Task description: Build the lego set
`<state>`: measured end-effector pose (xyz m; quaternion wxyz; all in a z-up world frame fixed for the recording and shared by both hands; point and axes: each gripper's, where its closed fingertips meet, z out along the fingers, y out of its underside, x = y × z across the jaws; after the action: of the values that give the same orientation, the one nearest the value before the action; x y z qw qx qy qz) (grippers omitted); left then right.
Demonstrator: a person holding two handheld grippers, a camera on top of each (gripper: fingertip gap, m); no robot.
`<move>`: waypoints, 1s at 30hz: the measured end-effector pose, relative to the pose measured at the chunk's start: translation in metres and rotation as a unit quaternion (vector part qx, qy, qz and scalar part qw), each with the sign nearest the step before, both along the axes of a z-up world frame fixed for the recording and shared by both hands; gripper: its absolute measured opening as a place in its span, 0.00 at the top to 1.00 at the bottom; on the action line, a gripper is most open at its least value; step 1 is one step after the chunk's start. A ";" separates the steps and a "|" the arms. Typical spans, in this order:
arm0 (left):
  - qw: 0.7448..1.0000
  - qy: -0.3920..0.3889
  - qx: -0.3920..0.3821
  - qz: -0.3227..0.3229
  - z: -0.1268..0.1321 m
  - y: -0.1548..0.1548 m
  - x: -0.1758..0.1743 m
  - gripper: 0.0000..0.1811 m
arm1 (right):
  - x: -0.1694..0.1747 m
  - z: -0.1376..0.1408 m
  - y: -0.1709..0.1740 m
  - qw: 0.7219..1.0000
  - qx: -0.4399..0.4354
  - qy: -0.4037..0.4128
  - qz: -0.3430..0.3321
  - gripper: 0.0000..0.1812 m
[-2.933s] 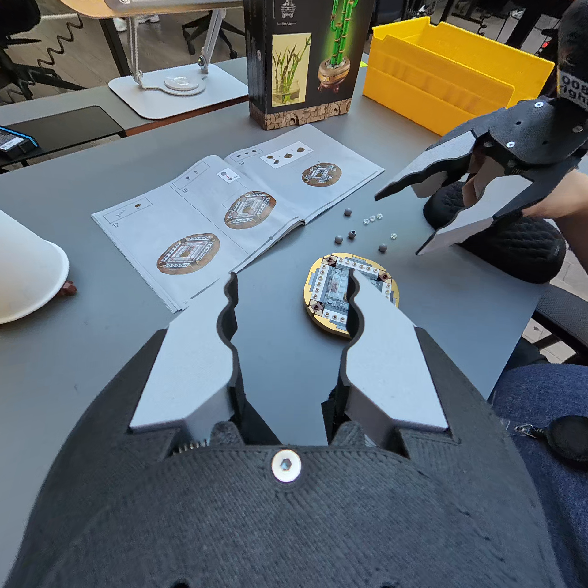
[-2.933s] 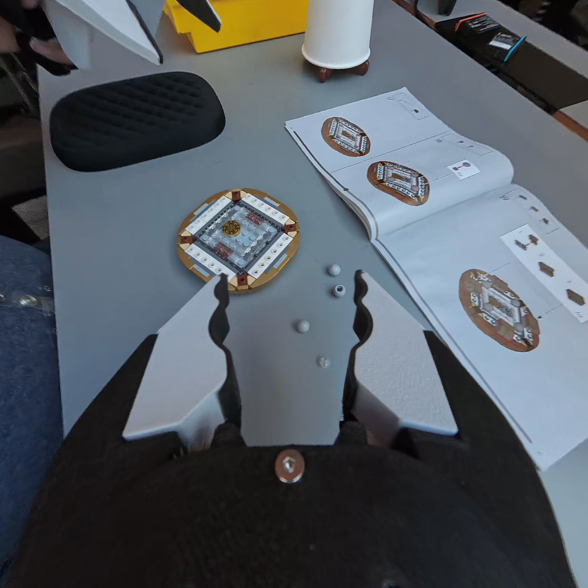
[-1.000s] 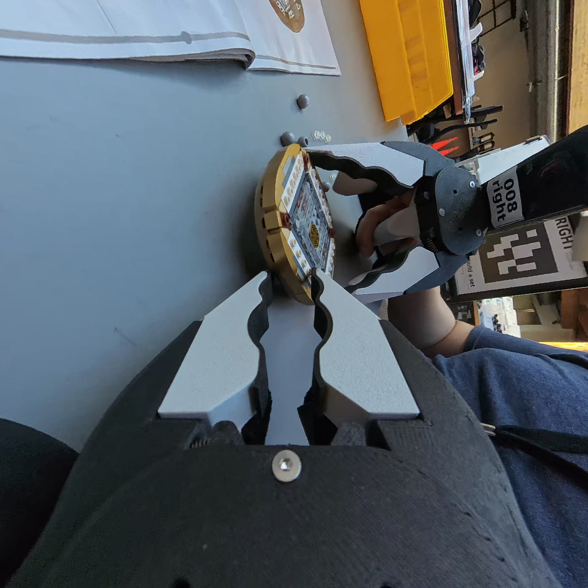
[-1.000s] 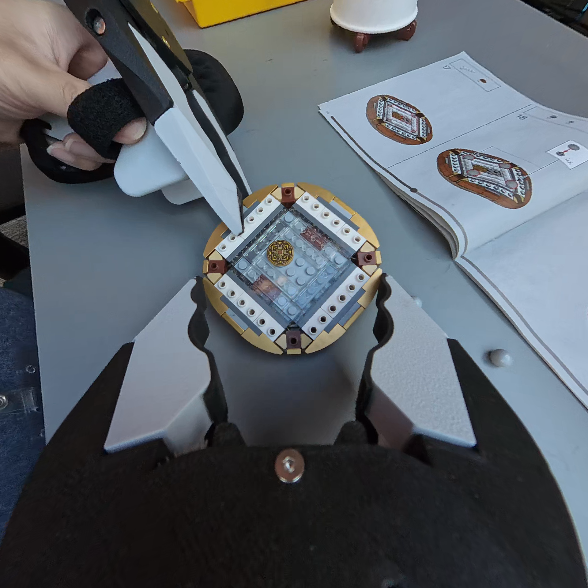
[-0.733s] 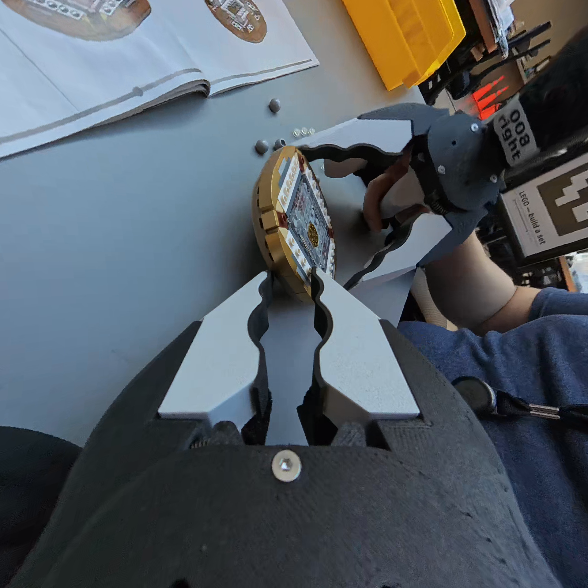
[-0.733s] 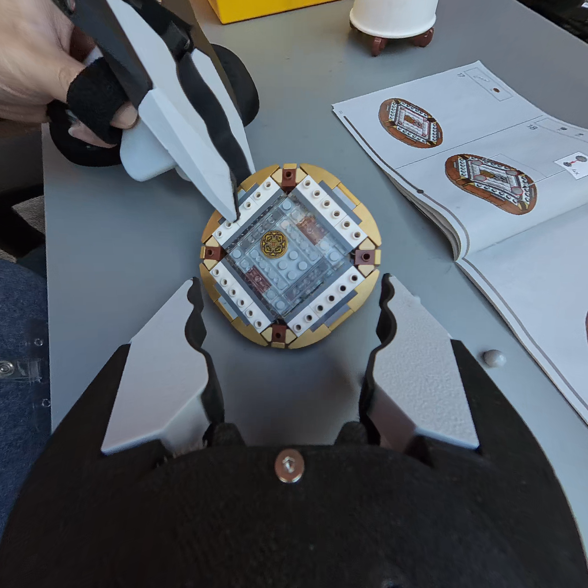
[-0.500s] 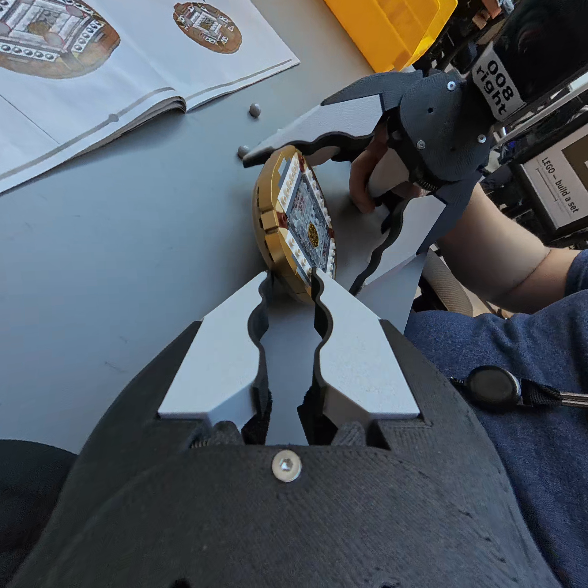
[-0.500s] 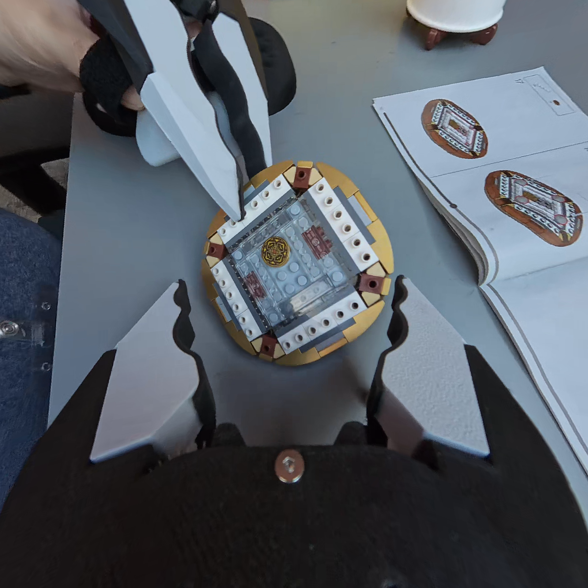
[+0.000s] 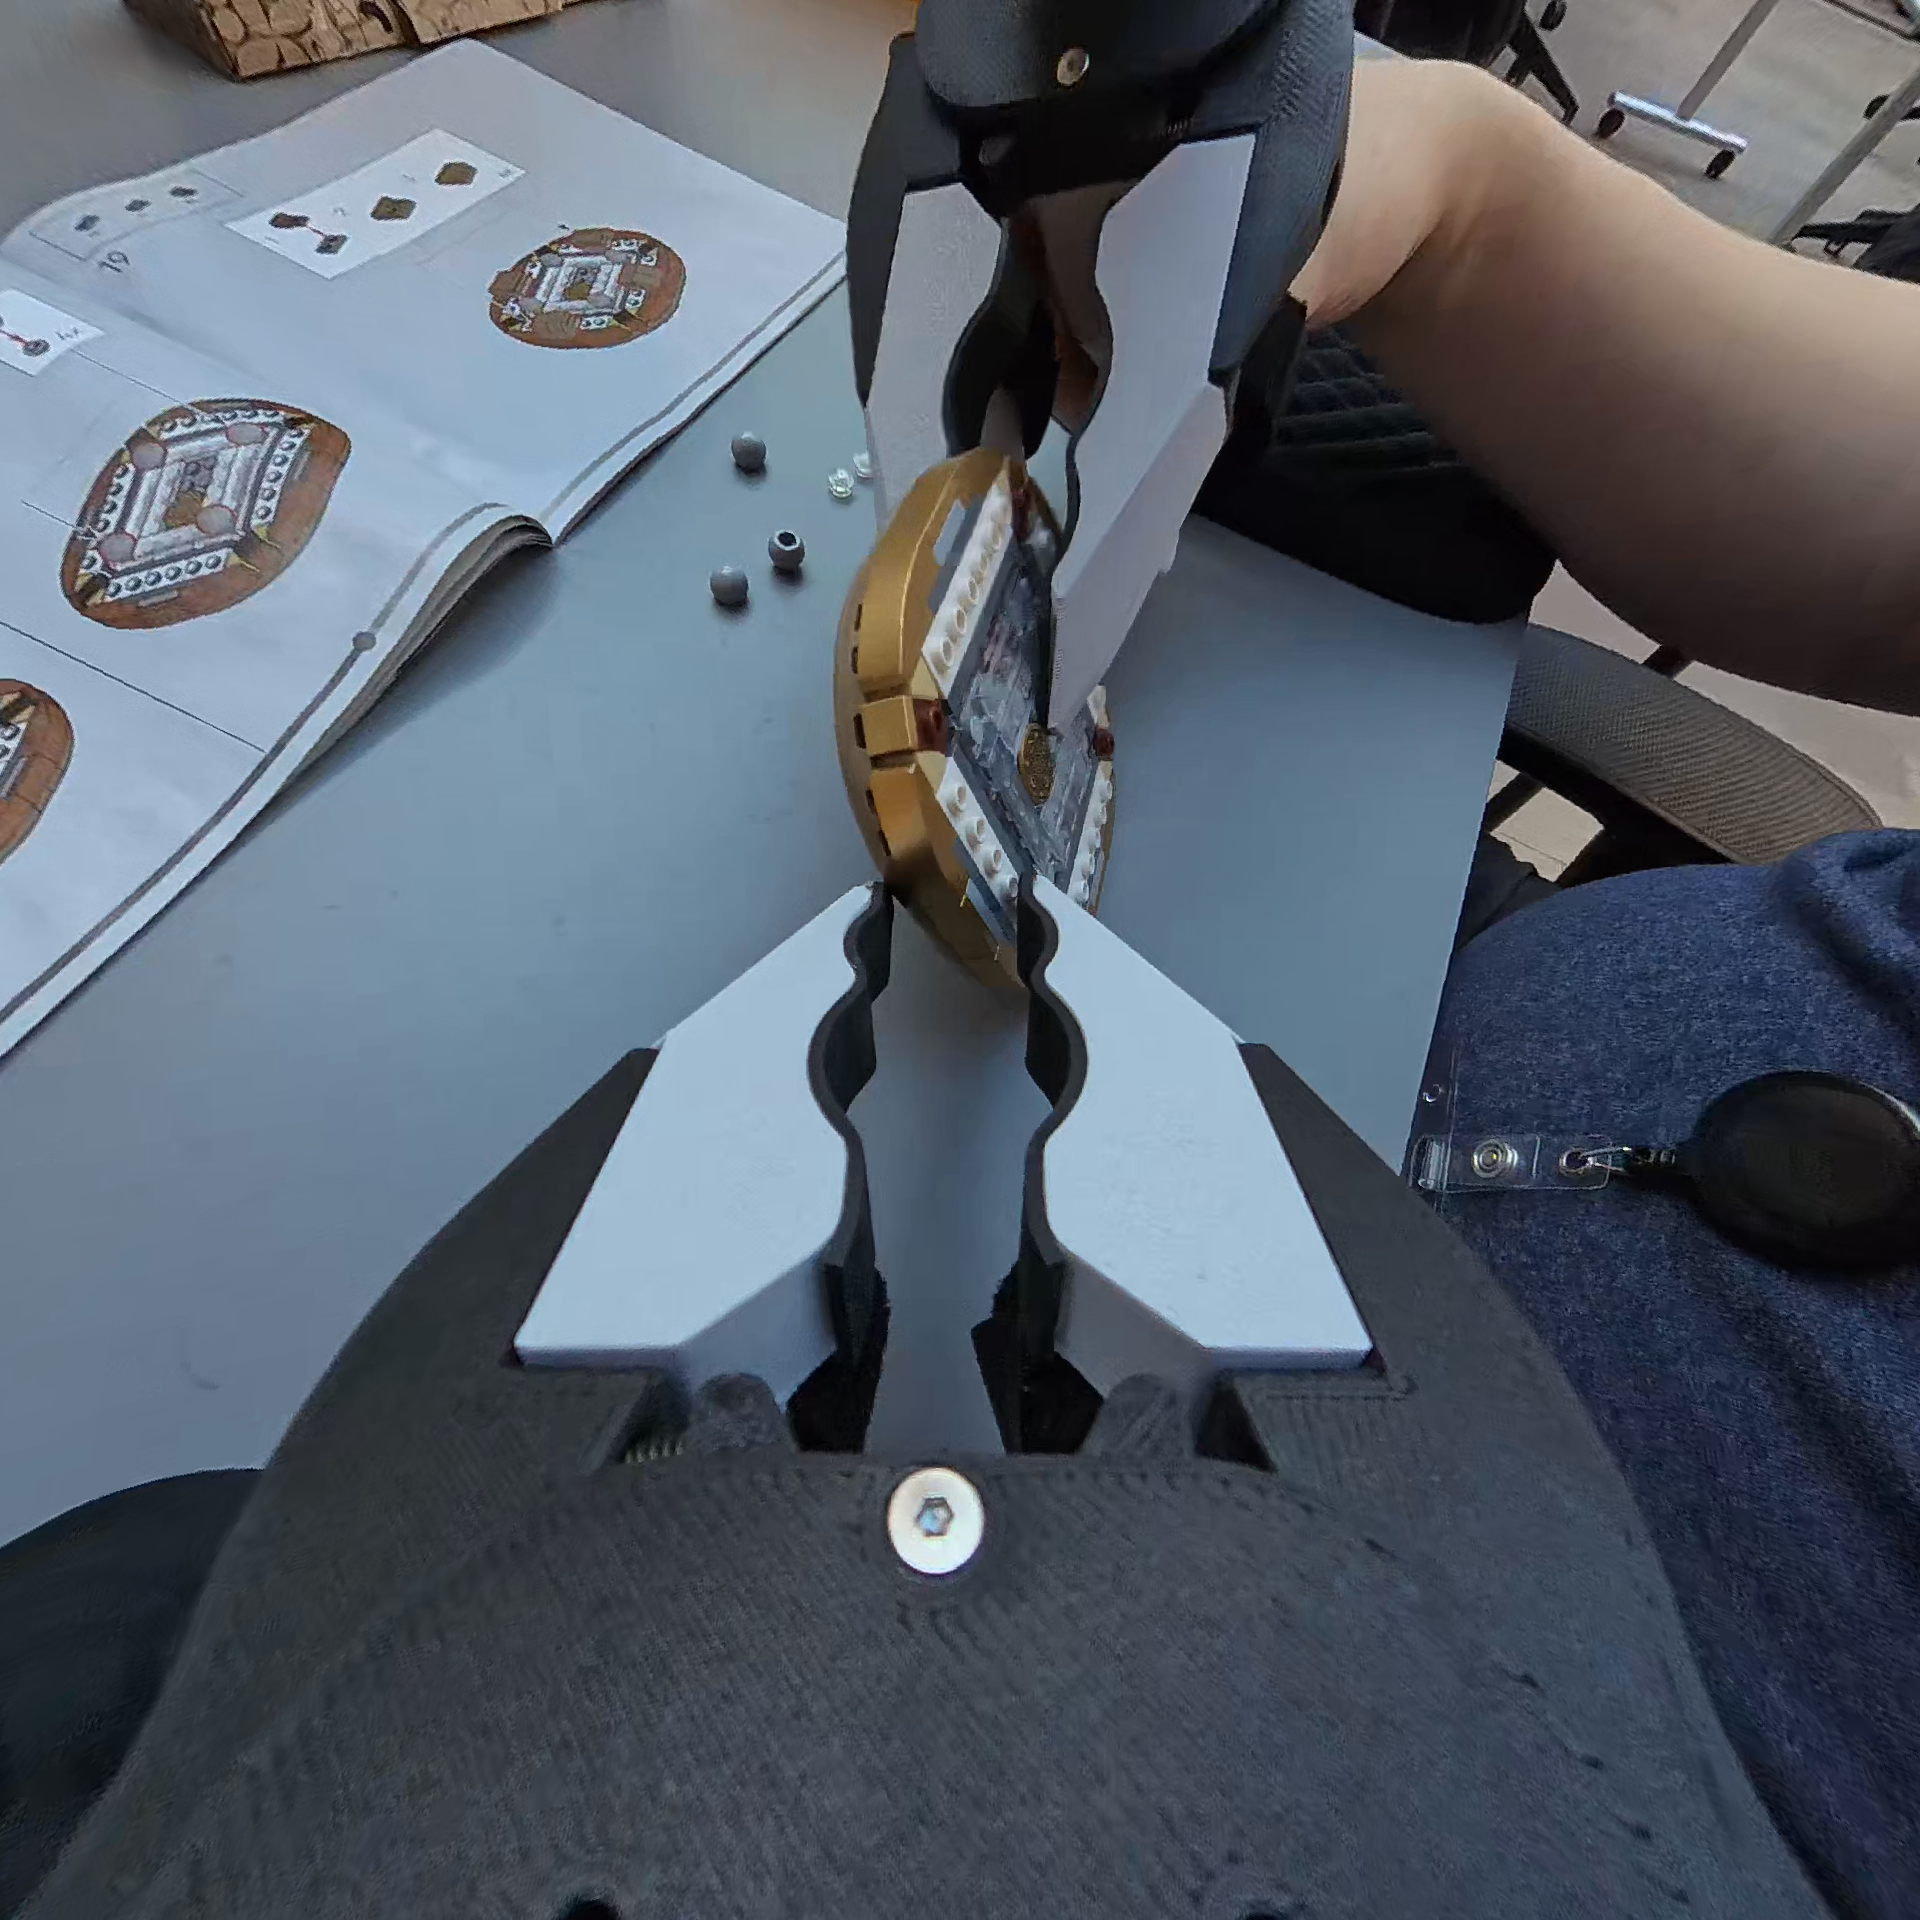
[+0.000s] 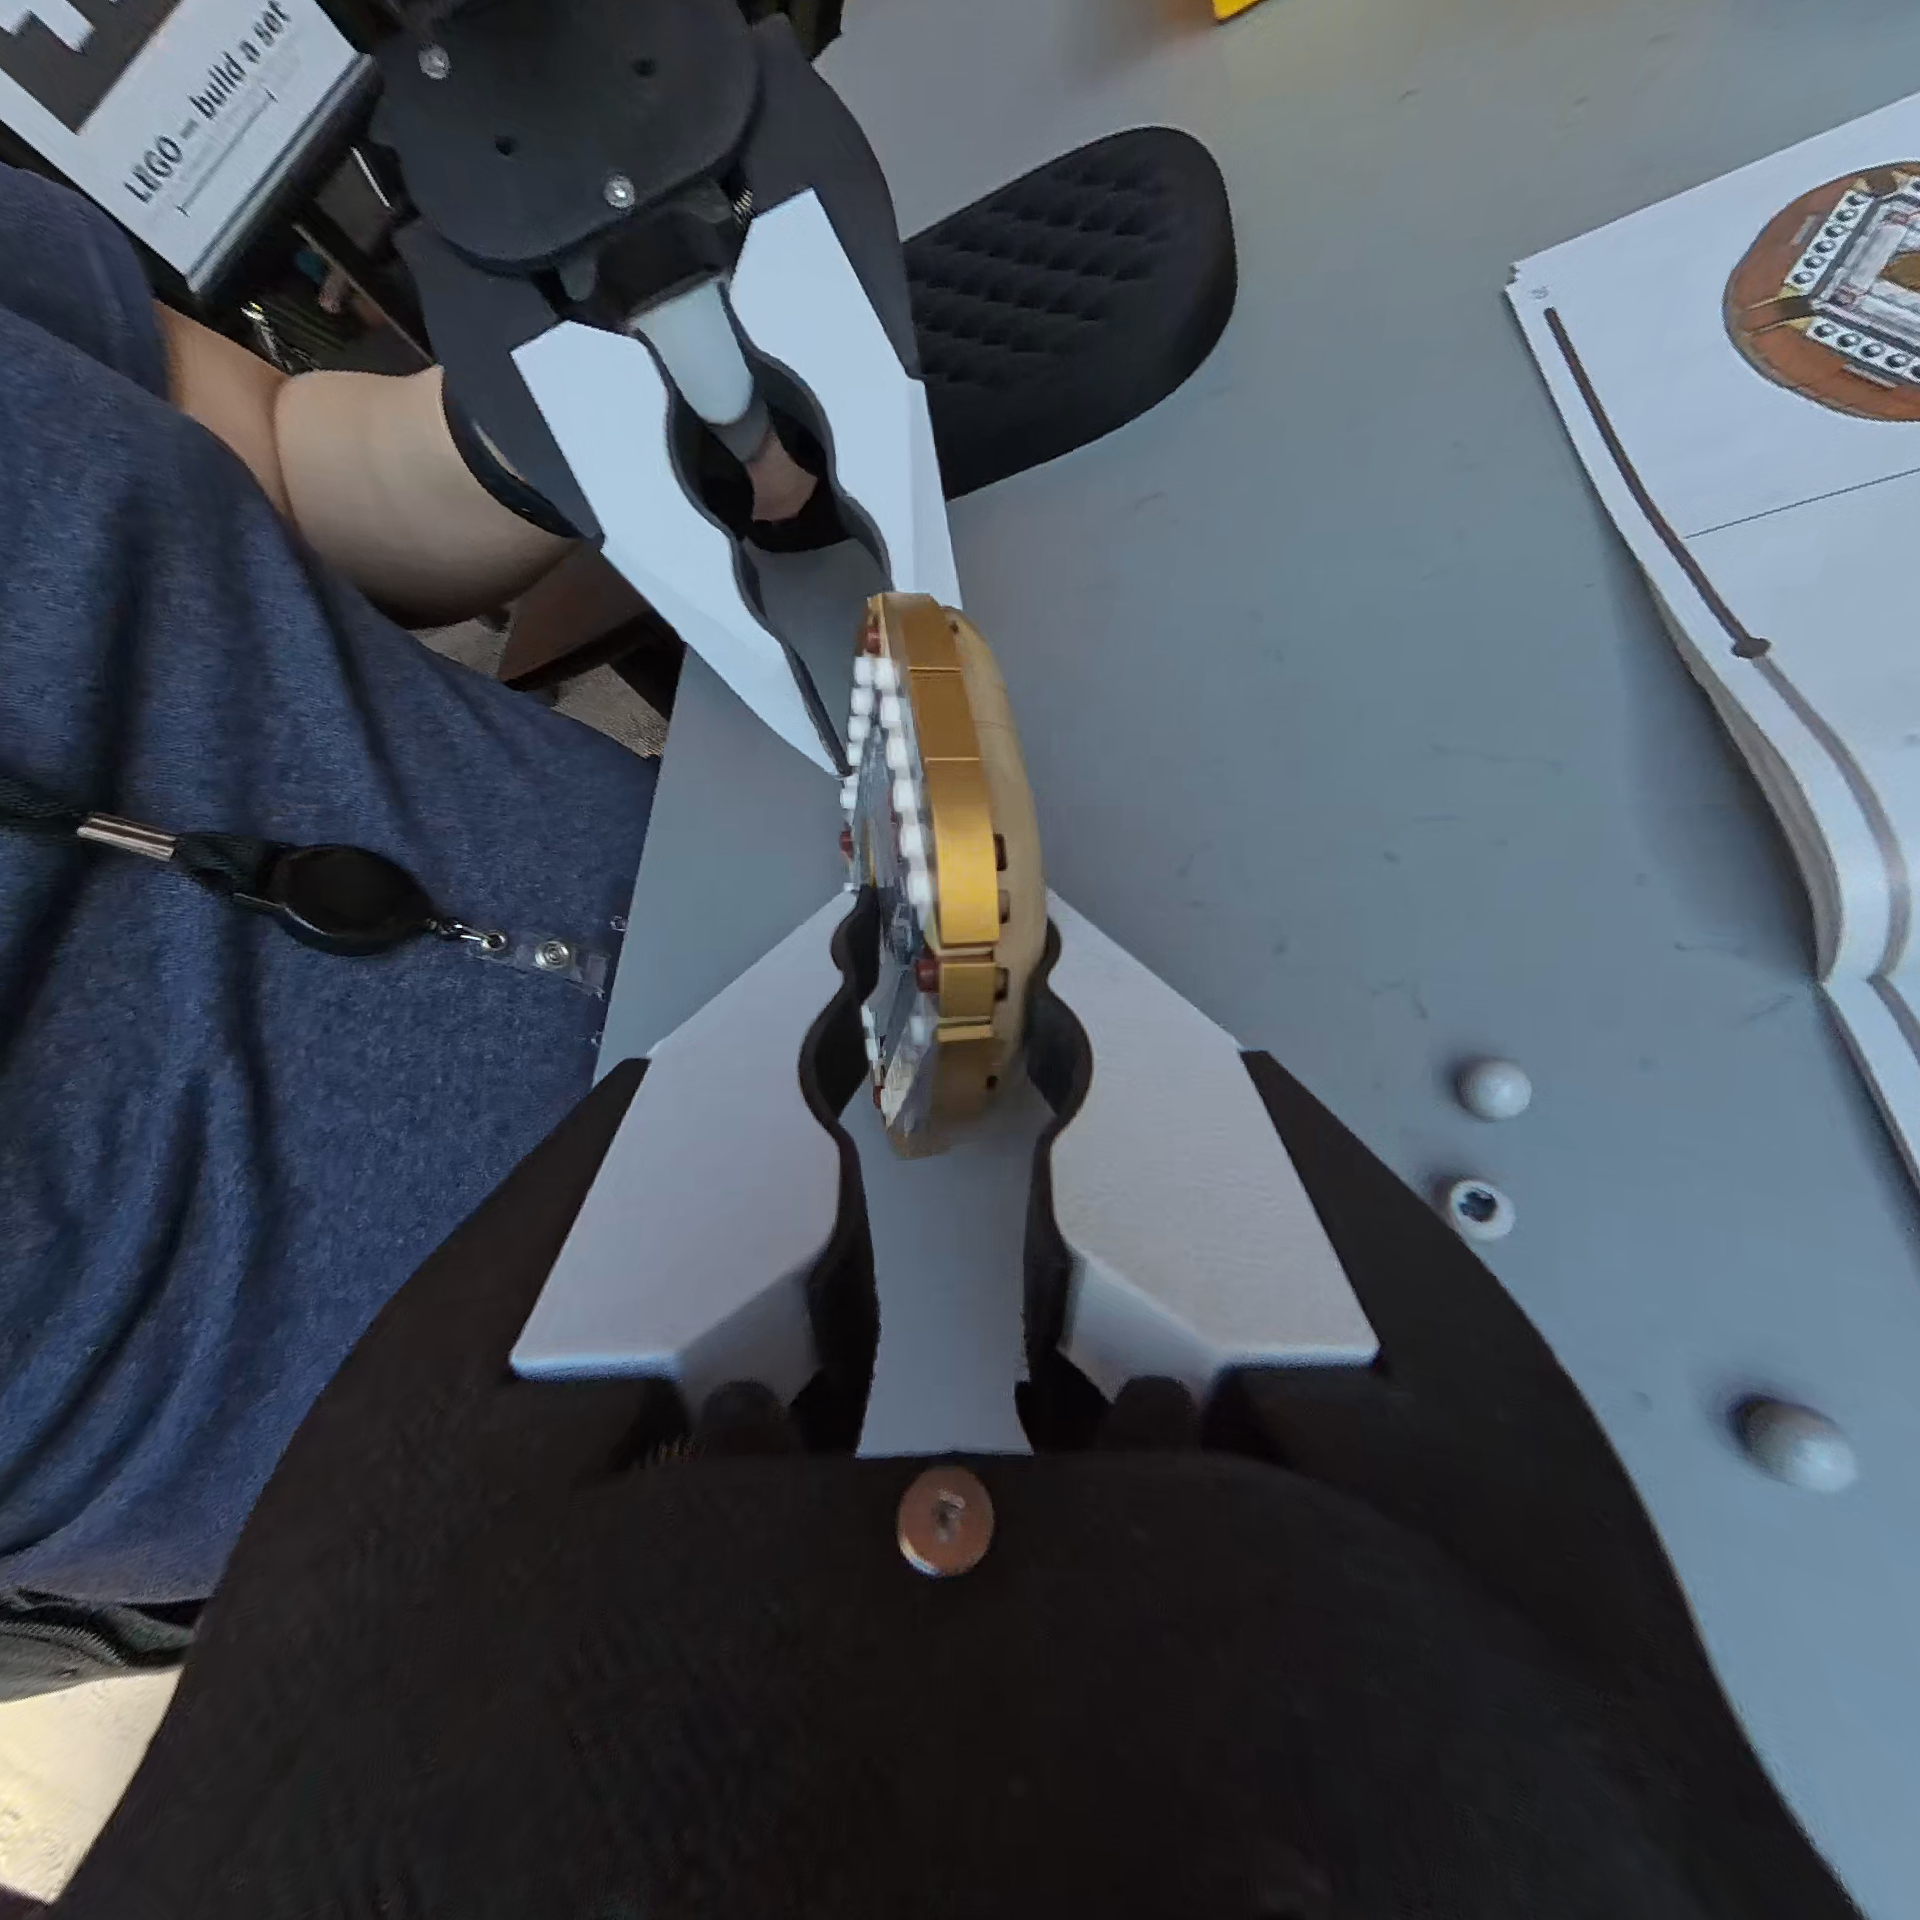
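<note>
The round gold lego base (image 9: 902, 717) stands on edge above the grey surface (image 9: 540, 831), near its front edge. The left hand-held gripper (image 9: 951, 902) is clenched on the base's near rim; the right hand-held gripper (image 10: 945, 935) grips the opposite rim. An open instruction booklet (image 9: 343, 343) with printed build pictures lies to the left. Small grey round pieces (image 9: 729, 585) sit between booklet and base. A black padded rest (image 10: 1049, 301) lies beyond, and a white sign with printed writing (image 10: 197, 135) stands off the surface's edge.

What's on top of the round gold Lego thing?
The gold Lego base stands on edge. Its studded face carries white bricks, grey and clear plates, and a small gold medallion. The right gripper hides part of it.
</note>
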<state>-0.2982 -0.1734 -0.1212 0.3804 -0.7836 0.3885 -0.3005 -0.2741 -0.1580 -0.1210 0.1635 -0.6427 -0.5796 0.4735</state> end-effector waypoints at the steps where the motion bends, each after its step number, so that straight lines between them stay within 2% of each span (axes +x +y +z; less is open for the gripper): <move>1: 1.000 -0.004 -0.010 0.003 -0.002 0.000 -0.001 0.88 | 0.000 0.002 -0.004 1.000 -0.015 0.012 0.012 0.89; 5: 0.998 -0.052 -0.044 0.003 0.006 0.003 0.003 0.73 | 0.003 0.004 -0.008 0.998 -0.055 0.022 0.011 0.89; 9: 0.990 -0.121 -0.074 -0.006 0.021 0.006 0.006 0.67 | 0.006 0.012 -0.006 0.993 -0.116 0.028 -0.015 0.89; 12: 0.968 -0.218 -0.123 -0.011 0.041 0.005 0.005 0.66 | 0.006 0.032 0.000 0.981 -0.174 0.066 -0.049 0.90; 15: 0.950 -0.293 -0.112 0.000 0.061 0.006 0.001 0.71 | 0.006 0.054 0.000 0.961 -0.243 0.112 -0.071 0.89; 17: 0.947 -0.306 -0.093 0.019 0.066 0.005 0.005 0.68 | 0.004 0.065 0.003 0.941 -0.294 0.138 -0.091 0.90; 19: 0.939 -0.320 -0.128 0.005 0.065 0.000 0.015 0.66 | 0.002 0.073 0.000 0.928 -0.328 0.155 -0.084 0.90; 22: 0.921 -0.348 -0.176 -0.005 0.066 -0.001 0.022 0.71 | -0.005 0.066 0.000 0.932 -0.319 0.137 -0.103 0.89; 25: 0.916 -0.347 -0.202 -0.022 0.063 -0.007 0.030 0.87 | -0.009 0.067 0.000 0.925 -0.339 0.135 -0.111 0.89; 30: 0.890 -0.387 -0.241 -0.027 0.069 -0.009 0.029 0.85 | -0.012 0.071 0.000 0.914 -0.363 0.138 -0.115 0.90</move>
<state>-0.2691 -0.1827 -0.0525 0.2920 -0.6620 0.1469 -0.6745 -0.2861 -0.1583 -0.0505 0.0506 -0.6480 -0.2617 0.7135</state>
